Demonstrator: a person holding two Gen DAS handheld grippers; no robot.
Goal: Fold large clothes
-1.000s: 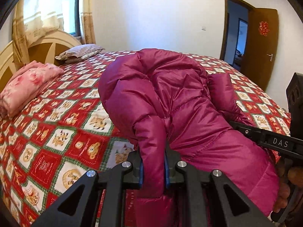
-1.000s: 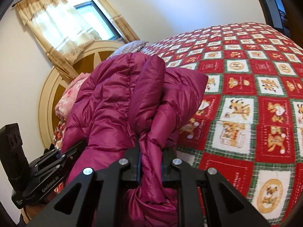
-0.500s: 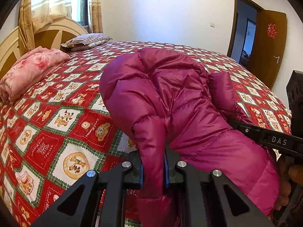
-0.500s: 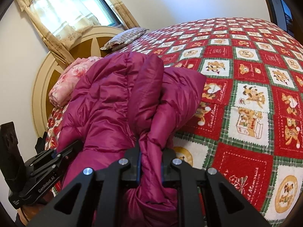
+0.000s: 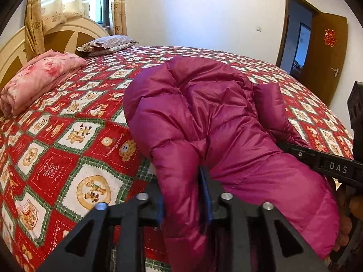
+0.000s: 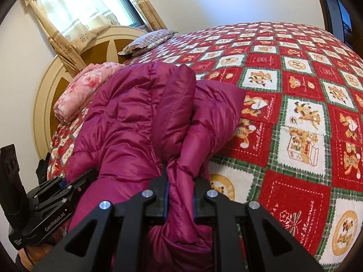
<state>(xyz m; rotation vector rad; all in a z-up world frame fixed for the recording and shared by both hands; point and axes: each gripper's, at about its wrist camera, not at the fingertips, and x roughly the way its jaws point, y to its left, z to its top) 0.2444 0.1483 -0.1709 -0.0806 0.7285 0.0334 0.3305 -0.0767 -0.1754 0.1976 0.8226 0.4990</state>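
Jacket (image 5: 204, 117) on bed (image 5: 68, 136); pillow (image 5: 109, 43) behind

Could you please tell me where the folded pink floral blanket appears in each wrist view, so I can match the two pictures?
Left wrist view: the folded pink floral blanket lies at the left edge, on the red patchwork bedspread, before the headboard.
Right wrist view: it sits left of centre, partly hidden behind the magenta quilted down jacket.
Shared landmark: the striped pillow by the cream headboard.

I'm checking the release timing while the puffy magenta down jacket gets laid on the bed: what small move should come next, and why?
Probably open the right tool too: the puffy magenta down jacket already rests on the red patchwork bedspread, and the left tool has just been opening around its fabric.
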